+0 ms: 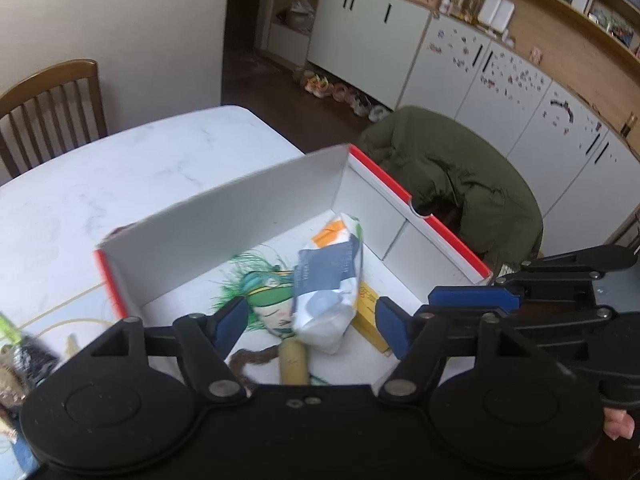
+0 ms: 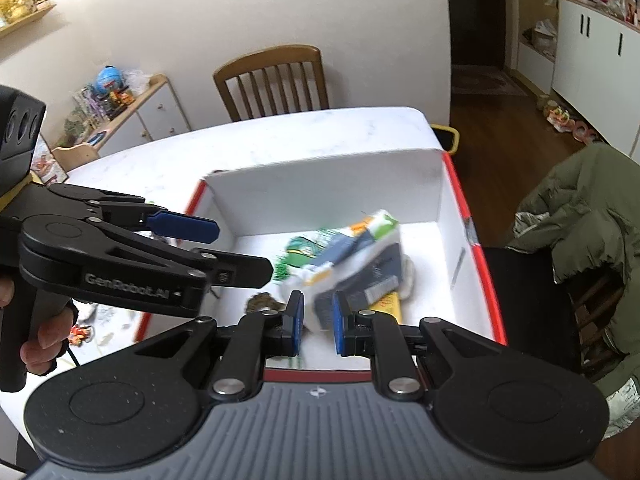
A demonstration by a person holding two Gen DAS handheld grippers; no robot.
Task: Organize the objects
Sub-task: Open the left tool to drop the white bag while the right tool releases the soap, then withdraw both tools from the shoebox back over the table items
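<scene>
An open white cardboard box [image 1: 260, 188] with red outer edges stands on the table. Inside lie a white, blue and orange packet [image 1: 328, 288], a green-haired doll [image 1: 272, 300], a yellow carton [image 1: 368, 312], a tan cylinder [image 1: 294, 362] and a brown braid [image 1: 248, 360]. My left gripper [image 1: 310, 324] hangs open over the box's near end, nothing between its fingers. My right gripper [image 2: 318, 324] hovers above the box [image 2: 320, 176] with a narrow gap; the blurred packet [image 2: 348, 248] lies beyond its tips, apart from them. The left gripper [image 2: 244, 248] shows at left there, a hand on its handle.
The white marble table [image 1: 120, 168] extends left and beyond the box. A wooden chair [image 2: 272, 76] stands at its far side. A green jacket [image 1: 460, 184] drapes over a chair at right. Small cluttered items [image 1: 24, 360] lie at the table's left edge. White cabinets [image 1: 368, 40] line the wall.
</scene>
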